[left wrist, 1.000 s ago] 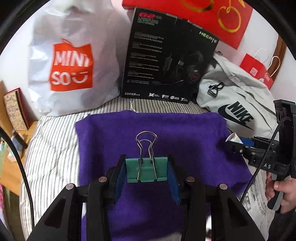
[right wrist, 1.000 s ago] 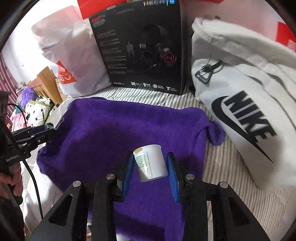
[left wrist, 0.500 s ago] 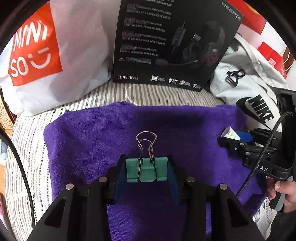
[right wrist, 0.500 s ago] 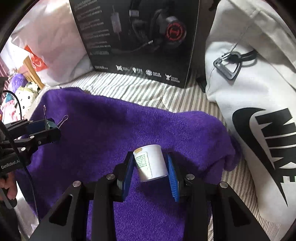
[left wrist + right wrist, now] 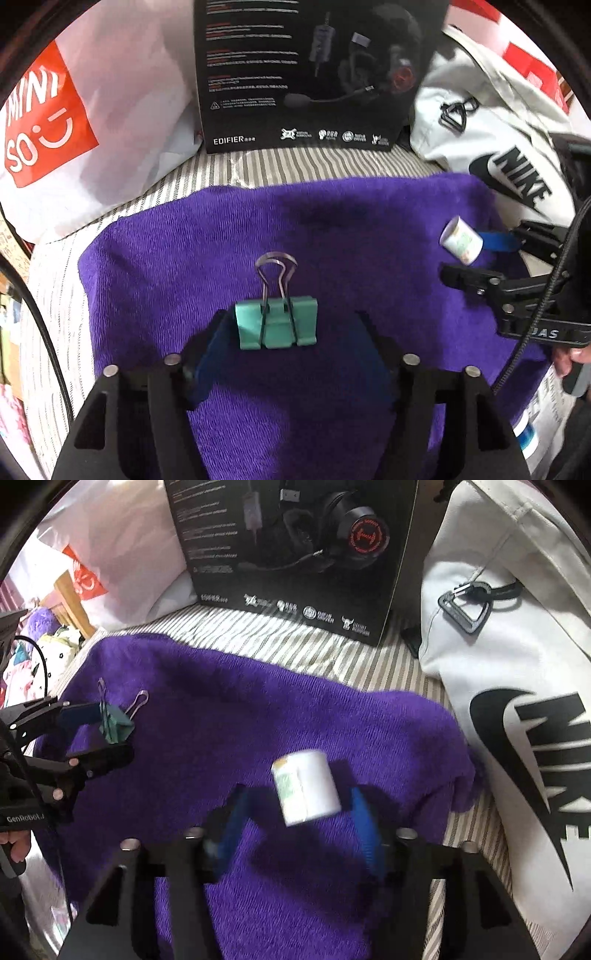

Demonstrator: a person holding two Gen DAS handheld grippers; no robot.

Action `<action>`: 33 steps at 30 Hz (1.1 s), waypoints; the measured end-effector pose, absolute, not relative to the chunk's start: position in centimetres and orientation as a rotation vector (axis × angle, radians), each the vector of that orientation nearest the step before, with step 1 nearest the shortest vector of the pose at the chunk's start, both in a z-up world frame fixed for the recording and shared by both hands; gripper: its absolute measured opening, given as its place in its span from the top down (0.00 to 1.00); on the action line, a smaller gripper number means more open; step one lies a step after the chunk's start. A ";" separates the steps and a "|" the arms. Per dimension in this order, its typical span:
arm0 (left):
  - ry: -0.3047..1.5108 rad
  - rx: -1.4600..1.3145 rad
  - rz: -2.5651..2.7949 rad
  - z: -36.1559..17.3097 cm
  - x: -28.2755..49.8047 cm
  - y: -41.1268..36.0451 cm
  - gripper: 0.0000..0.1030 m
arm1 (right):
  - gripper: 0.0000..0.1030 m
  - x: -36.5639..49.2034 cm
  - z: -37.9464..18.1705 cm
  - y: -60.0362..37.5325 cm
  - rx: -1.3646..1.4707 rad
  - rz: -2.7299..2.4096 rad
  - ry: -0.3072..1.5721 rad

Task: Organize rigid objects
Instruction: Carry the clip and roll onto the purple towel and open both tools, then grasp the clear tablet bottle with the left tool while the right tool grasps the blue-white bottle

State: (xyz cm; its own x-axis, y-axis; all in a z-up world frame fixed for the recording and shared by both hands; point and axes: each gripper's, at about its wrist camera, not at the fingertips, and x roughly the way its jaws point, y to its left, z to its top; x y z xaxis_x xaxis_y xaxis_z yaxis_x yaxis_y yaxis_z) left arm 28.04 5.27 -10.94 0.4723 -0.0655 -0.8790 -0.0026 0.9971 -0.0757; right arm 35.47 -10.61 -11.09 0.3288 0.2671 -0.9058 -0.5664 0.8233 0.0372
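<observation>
A green binder clip [image 5: 276, 322] sits between the spread fingers of my left gripper [image 5: 291, 332], which is open over the purple towel [image 5: 332, 229]. The clip touches neither pad. It also shows in the right wrist view [image 5: 117, 726]. A small white bottle [image 5: 306, 791] sits between the spread fingers of my right gripper [image 5: 299, 812], which is open. The bottle is blurred and apart from both pads. It also shows in the left wrist view [image 5: 461, 244].
The towel lies on a striped bed [image 5: 295, 162]. Behind it stand a black headset box [image 5: 306, 74], a white Miniso bag [image 5: 74, 122] at the left and a white Nike bag [image 5: 517, 701] at the right.
Both grippers moved forward and lower over the towel, then opened. The clip and the bottle, held tight before, are now released between the spread fingers.
</observation>
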 end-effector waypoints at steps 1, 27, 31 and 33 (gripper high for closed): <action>1.082 -0.057 -0.032 -11.0 27.8 5.0 0.33 | 0.41 35.2 -11.1 -10.7 -0.317 0.555 1.113; 1.082 -0.196 -0.079 -9.3 9.6 -1.4 0.24 | 0.22 13.2 -4.3 -21.3 0.057 0.473 1.019; 1.110 -0.142 -0.062 -10.2 9.4 -2.6 0.24 | 0.22 11.6 -4.7 -22.6 0.115 0.468 1.025; 1.123 -0.117 -0.053 -10.5 9.0 -2.5 0.24 | 0.22 11.1 -4.9 -22.8 0.123 0.461 1.027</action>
State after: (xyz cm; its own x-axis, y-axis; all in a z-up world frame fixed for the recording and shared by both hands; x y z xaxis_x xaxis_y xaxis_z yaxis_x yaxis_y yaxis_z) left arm 8.99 -2.50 -10.50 0.4329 -0.1015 -0.8957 -0.0167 0.9926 -0.1206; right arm 11.13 -22.83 -4.94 0.4313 0.4255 -0.7956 -0.3124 0.8977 0.3107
